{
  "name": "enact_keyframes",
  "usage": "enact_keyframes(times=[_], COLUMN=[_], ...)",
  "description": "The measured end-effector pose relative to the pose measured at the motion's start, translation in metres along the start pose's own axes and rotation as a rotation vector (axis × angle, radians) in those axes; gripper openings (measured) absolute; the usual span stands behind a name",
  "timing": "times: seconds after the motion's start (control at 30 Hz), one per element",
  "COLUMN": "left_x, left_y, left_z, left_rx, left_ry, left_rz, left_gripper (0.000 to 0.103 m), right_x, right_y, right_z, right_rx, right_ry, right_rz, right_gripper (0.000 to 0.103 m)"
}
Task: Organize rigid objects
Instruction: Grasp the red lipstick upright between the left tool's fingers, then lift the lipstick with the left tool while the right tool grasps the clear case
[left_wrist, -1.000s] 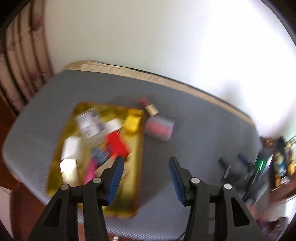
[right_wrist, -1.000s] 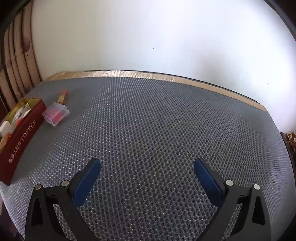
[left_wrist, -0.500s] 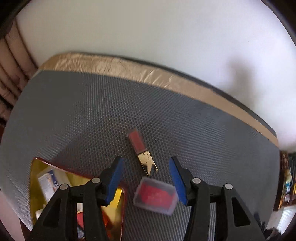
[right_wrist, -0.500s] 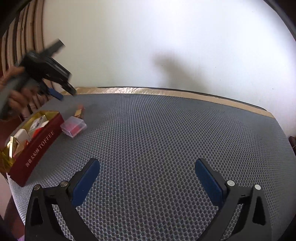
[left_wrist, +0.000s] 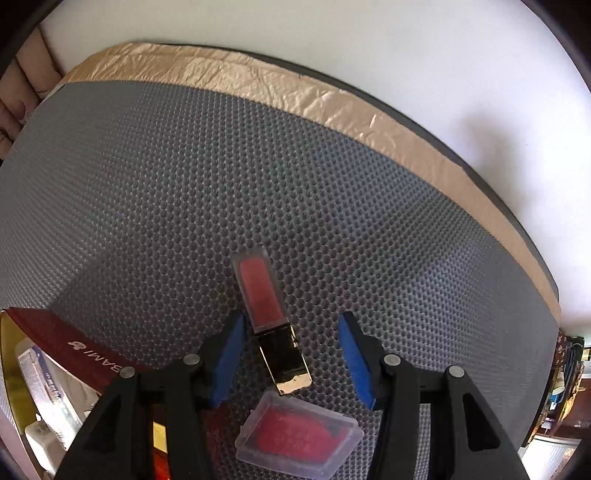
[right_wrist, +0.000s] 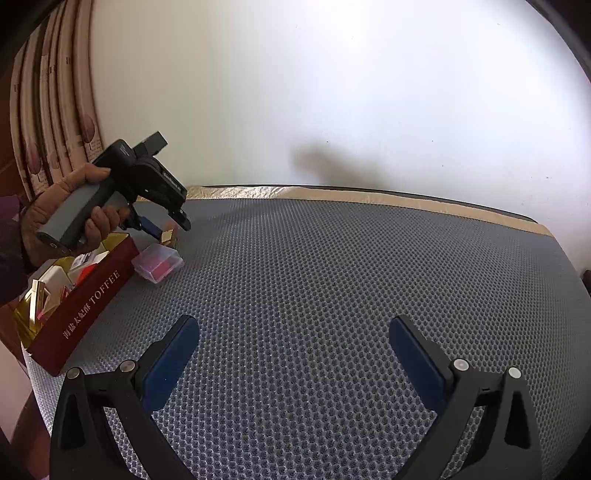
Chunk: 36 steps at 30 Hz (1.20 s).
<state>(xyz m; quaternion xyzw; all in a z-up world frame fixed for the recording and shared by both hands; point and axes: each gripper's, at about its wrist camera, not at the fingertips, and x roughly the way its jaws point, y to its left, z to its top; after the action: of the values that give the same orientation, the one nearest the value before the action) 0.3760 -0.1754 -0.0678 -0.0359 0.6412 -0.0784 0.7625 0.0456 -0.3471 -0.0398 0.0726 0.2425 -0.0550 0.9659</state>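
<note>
Mesh-covered table (left_wrist: 332, 206) fills both views, bare except at its left end. Toffee box (right_wrist: 88, 295), red and already stacked with small items, sits at that edge. Left gripper (left_wrist: 291, 350) points down with its jaws parted either side of the lip gloss tube (left_wrist: 271, 323), pads clear of it, nothing gripped. Clear case with a red insert (left_wrist: 299, 439) lies just beside the tube's gold cap. Right gripper (right_wrist: 293, 354) hangs wide open over bare mesh, well apart. Pickup looks to be the step in hand: next, lower and squeeze the tube's narrow sides.
</note>
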Motion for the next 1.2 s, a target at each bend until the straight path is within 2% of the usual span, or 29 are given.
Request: enact_keyframes(times=[0.07, 0.1, 0.13, 0.17, 0.23, 0.33, 0.43, 0.5, 0.6, 0.67, 0.77, 0.8, 0.87, 0.97, 1.07, 1.2], left_x=[0.003, 0.004, 0.007, 0.008, 0.009, 0.008, -0.007, -0.031, -0.065, -0.096, -0.109, -0.109, -0.122, -0.129, -0.14, -0.146], left_y=[0.001, 0.002, 0.004, 0.002, 0.003, -0.001, -0.002, -0.009, -0.013, -0.002, 0.018, 0.017, 0.039, 0.066, 0.092, 0.119], left_z=[0.001, 0.002, 0.007, 0.009, 0.013, 0.012, 0.008, -0.001, -0.027, -0.058, -0.103, -0.111, -0.141, -0.169, -0.207, -0.23], left_rx=[0.002, 0.001, 0.007, 0.014, 0.022, 0.075, 0.068, 0.102, 0.127, 0.136, 0.105, 0.099, 0.077, 0.057, 0.036, -0.005], left_ry=[0.005, -0.002, -0.017, -0.02, -0.02, -0.037, -0.083, -0.154, -0.202, -0.219, -0.193, -0.191, -0.192, -0.197, -0.202, -0.199], left_rz=[0.009, 0.011, 0.028, 0.04, 0.031, 0.063, -0.039, -0.023, -0.087, -0.131, -0.188, -0.193, -0.203, -0.201, -0.188, -0.197], left_gripper=[0.052, 0.046, 0.037, 0.02, 0.02, 0.02, 0.02, 0.02, 0.02, 0.02, 0.02, 0.02, 0.02, 0.02, 0.02, 0.02], right_x=[-0.003, -0.004, -0.003, -0.003, -0.002, -0.001, 0.0, 0.002, 0.006, 0.008, 0.009, 0.011, 0.014, 0.017, 0.027, 0.053], right_y=[-0.002, -0.003, -0.003, -0.003, -0.003, -0.003, -0.005, -0.005, -0.003, 0.001, 0.008, 0.011, 0.017, 0.029, 0.047, 0.081], right_z=[0.0, 0.0, 0.0, 0.0, 0.0, 0.0, 0.0, 0.0, 0.0, -0.001, -0.002, -0.003, -0.003, 0.002, 0.016, 0.041], right_rx=[0.001, 0.002, 0.003, 0.004, 0.005, 0.004, 0.013, 0.018, 0.007, -0.013, -0.055, -0.07, -0.114, -0.188, -0.272, -0.4], right_ry=[-0.001, -0.002, -0.002, -0.003, -0.002, -0.002, -0.003, 0.007, 0.026, 0.039, 0.055, 0.069, 0.107, 0.139, 0.164, 0.206], right_rz=[0.0, 0.0, 0.001, 0.0, 0.0, 0.002, 0.006, 0.005, 0.01, 0.026, 0.072, 0.096, 0.164, 0.242, 0.292, 0.334], right_gripper=[0.102, 0.102, 0.102, 0.102, 0.102, 0.102, 0.102, 0.102, 0.102, 0.102, 0.102, 0.102, 0.102, 0.102, 0.103, 0.103])
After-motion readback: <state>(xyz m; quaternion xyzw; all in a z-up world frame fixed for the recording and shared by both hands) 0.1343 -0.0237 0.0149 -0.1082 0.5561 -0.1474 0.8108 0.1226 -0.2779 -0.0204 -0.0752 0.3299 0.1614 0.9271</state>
